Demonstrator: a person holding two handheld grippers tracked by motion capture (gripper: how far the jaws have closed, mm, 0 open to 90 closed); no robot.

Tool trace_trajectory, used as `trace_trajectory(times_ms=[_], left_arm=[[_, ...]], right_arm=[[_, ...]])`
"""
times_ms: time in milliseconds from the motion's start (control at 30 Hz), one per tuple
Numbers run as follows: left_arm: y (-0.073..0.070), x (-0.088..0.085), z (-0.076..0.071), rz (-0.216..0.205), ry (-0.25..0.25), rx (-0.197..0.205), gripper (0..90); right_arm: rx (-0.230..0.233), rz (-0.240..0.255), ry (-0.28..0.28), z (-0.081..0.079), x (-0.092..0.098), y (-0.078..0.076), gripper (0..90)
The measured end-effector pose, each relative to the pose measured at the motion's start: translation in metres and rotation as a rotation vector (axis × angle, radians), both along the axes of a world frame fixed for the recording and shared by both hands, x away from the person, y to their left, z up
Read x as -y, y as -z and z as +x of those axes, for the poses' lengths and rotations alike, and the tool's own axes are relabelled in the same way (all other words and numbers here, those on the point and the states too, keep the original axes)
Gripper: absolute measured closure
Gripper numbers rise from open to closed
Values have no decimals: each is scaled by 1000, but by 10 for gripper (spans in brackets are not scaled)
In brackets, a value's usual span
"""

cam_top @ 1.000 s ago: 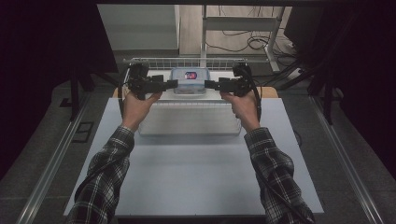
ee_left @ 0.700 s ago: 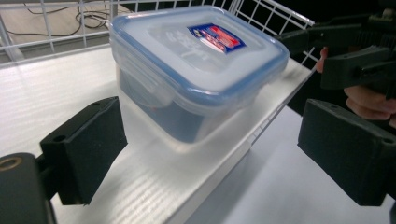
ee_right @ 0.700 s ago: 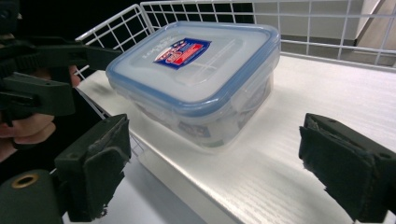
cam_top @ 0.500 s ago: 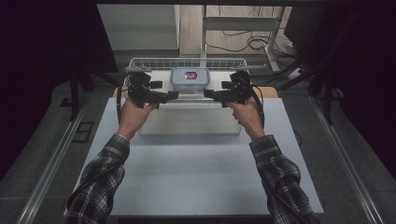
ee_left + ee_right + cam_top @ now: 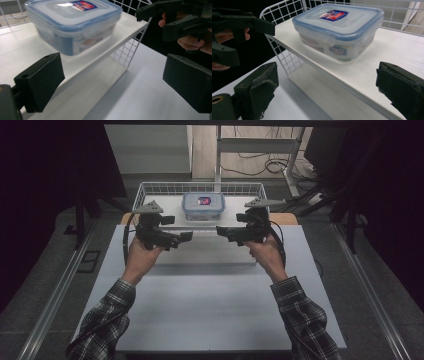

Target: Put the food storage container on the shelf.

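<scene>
Both grippers [image 5: 186, 236] [image 5: 221, 229], jaws just widened and empty, face a squarish clear-plastic container [image 5: 203, 205].

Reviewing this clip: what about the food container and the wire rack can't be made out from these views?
- Food container: contents unclear through the cloudy walls in the right gripper view; blurred in the left gripper view.
- Lid label: print too small in the high view.
- Wire rack: its feet are hidden by the white shelf board.
- Left gripper and right gripper: jaws open, empty.
</scene>
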State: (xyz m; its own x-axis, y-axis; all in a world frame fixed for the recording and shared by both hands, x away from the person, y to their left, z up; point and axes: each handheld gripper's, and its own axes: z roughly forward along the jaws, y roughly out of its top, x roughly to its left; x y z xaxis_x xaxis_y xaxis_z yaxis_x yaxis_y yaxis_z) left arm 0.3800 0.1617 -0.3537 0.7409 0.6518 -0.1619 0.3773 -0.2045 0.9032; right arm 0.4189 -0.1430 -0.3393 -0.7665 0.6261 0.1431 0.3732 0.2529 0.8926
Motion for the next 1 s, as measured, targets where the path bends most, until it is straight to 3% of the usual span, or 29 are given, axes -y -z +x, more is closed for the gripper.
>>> trace_trajectory(times_ms=[300,500,1000], left_arm=[[14,12,-20,70,14,33,34],[27,14,-30,88,19,34,32],[73,7,-42,60,-1,-3,37]], right_arm=[[32,-25,-20,-15,-2,10,32],[39,-33,-38,-26,-3,20,28],[45,-57,-53,-43,0,53,8]])
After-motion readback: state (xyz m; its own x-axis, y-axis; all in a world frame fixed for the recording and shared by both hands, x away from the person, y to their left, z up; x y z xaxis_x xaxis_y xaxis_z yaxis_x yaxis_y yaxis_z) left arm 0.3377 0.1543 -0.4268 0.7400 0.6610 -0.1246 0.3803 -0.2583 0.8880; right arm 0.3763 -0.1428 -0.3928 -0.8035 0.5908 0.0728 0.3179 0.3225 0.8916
